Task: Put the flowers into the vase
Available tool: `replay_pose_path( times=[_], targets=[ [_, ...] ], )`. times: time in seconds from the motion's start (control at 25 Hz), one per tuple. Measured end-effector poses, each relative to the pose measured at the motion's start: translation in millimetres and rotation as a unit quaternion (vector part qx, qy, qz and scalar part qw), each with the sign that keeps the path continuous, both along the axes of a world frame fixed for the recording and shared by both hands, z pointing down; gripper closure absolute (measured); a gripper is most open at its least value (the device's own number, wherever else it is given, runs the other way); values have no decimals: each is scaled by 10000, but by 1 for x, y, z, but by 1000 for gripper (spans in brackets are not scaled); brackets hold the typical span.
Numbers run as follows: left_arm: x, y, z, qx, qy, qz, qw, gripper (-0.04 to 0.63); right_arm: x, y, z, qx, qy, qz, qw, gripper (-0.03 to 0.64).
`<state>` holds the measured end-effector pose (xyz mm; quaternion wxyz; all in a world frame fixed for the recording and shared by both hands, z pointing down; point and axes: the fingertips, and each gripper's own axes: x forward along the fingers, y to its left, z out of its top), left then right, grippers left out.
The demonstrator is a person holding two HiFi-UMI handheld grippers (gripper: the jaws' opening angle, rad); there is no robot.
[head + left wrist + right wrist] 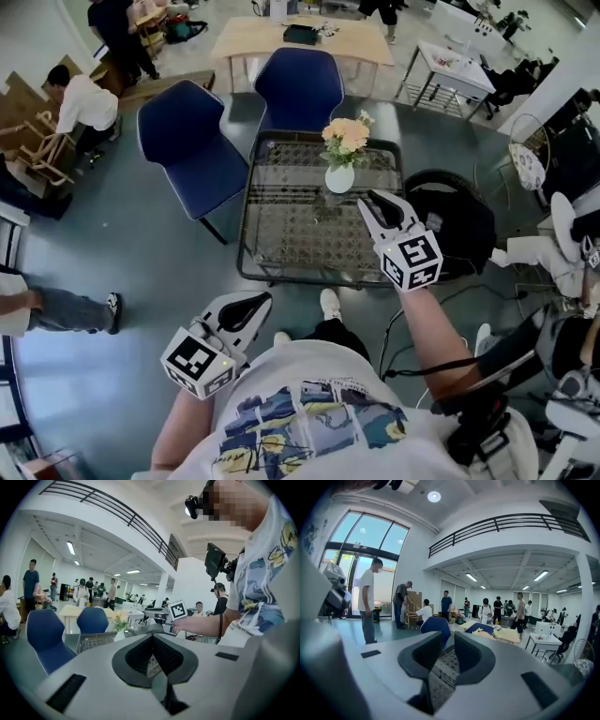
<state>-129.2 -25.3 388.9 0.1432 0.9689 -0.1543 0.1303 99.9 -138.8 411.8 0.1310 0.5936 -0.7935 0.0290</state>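
Upper centre of the head view: a squat, round-bellied white vase [339,178] stands upright on a black-framed glass table [281,246] with a woven mesh texture. It holds peach and cream flowers [345,135], the bunch's long axis vertical, blooms uppermost. Right gripper [367,201], smooth white shell with dark pads, just below-right of the vase: jaws narrowly apart, empty. Left gripper [262,301], lower left: jaws together, empty

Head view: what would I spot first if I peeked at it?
Peach flowers sit in a white vase on the glass table, near its far edge. Two blue chairs stand behind it, and the right gripper hovers near the vase, the left gripper low by the person's shirt.
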Motion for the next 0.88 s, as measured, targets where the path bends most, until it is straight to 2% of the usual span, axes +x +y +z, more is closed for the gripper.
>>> replay_pose_path(
  times=[0.36, 0.48, 0.64, 0.88],
  targets=[
    [-19, 48, -1, 102, 91, 621, 9980, 586, -81, 116, 12, -394, -414, -159, 9982, 532],
    [-24, 63, -2, 147, 53, 714, 9973, 586, -109, 147, 14, -538, -531, -364, 9965, 532],
    [-34, 70, 4, 65, 11, 631, 9980, 586, -142, 165, 23, -741, -625, -772, 9923, 541],
    [-29, 72, 19, 39, -41, 960, 9954, 586, -162, 177, 28, -745, -612, -912, 9912, 575]
  ],
)
